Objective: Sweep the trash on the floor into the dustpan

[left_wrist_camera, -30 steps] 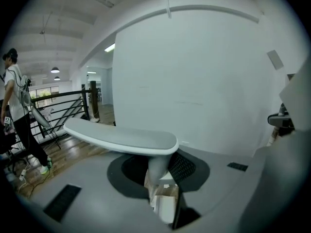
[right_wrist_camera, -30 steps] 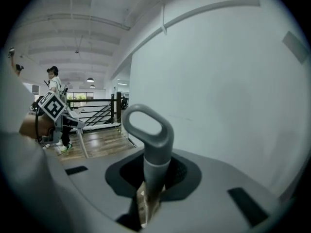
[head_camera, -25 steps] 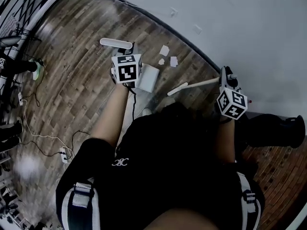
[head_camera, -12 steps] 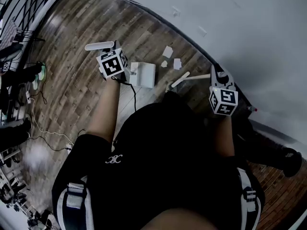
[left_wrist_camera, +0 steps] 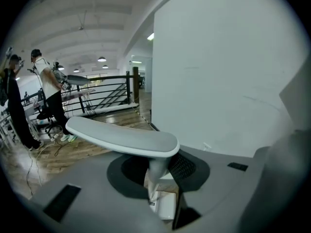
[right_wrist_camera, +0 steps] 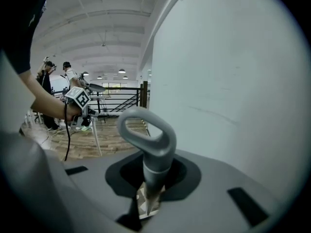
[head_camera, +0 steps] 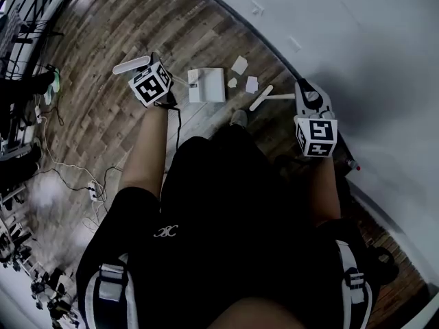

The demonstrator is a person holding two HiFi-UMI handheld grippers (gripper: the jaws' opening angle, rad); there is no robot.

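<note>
The left gripper (left_wrist_camera: 155, 181) pinched the dustpan (head_camera: 207, 86) handle and the right gripper (right_wrist_camera: 148, 188) clamped the broom (head_camera: 261, 98) handle, while the trash (head_camera: 239, 65) lay at the floor (head_camera: 103, 33) edge by the wall (head_camera: 357, 33), between dustpan and broom.

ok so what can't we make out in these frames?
Head view: trash scraps are too small to tell the material.
Both gripper views: the grey housing covers the near floor, so the scraps are unseen.
Head view: dustpan lip, camera looks steeply down, floor contact unclear.
Head view: broom bristles too small.
Head view: feet mostly hidden by the torso.
</note>
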